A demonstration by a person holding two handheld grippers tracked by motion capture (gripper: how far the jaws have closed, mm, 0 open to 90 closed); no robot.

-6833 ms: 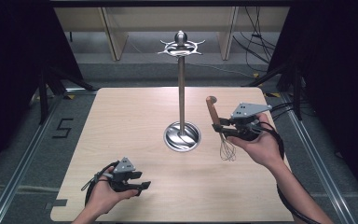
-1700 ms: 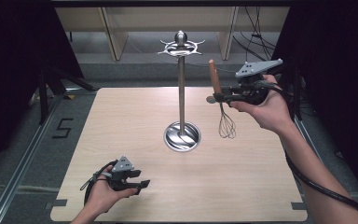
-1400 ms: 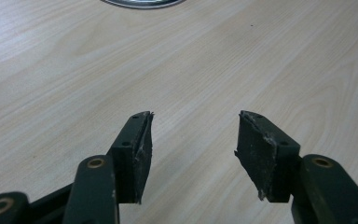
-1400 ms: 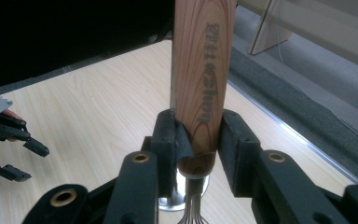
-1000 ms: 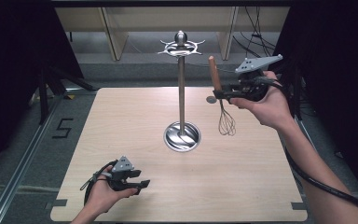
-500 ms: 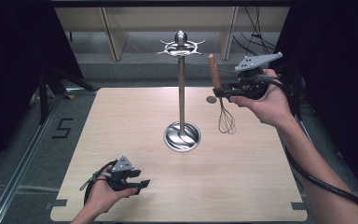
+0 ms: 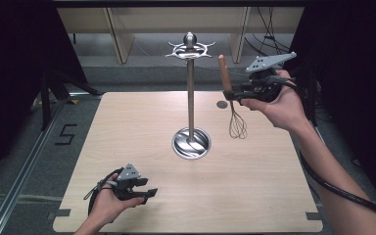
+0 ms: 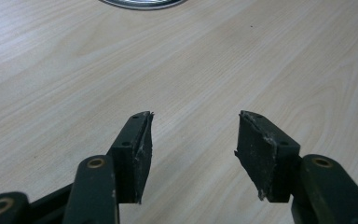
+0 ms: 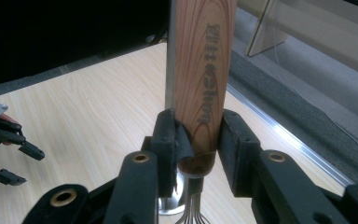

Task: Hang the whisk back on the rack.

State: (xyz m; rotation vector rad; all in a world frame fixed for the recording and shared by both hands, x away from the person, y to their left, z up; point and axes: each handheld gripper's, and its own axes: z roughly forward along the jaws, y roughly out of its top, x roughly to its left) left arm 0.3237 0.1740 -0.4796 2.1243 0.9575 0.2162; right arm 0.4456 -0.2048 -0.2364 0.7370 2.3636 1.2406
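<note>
The right gripper [image 7: 236, 94], lifted right of the stand [image 7: 190, 98], pinches the whisk [image 7: 229, 93] upright by its wooden handle, wires down. The left gripper [image 7: 146, 191] rests spread near the table's [image 7: 274, 196] front edge.

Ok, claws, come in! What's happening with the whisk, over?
Right claw shut on whisk, handle up, wires down, lifted off table. Left claw open, empty, low near front edge. Stand upright between them, hooks bare.

My jaws are clamping the wooden handle [image 9: 204, 88] of the whisk upright; its wires [image 9: 192, 217] are hanging below, and my other gripper [image 9: 3, 140] is resting far left.
</note>
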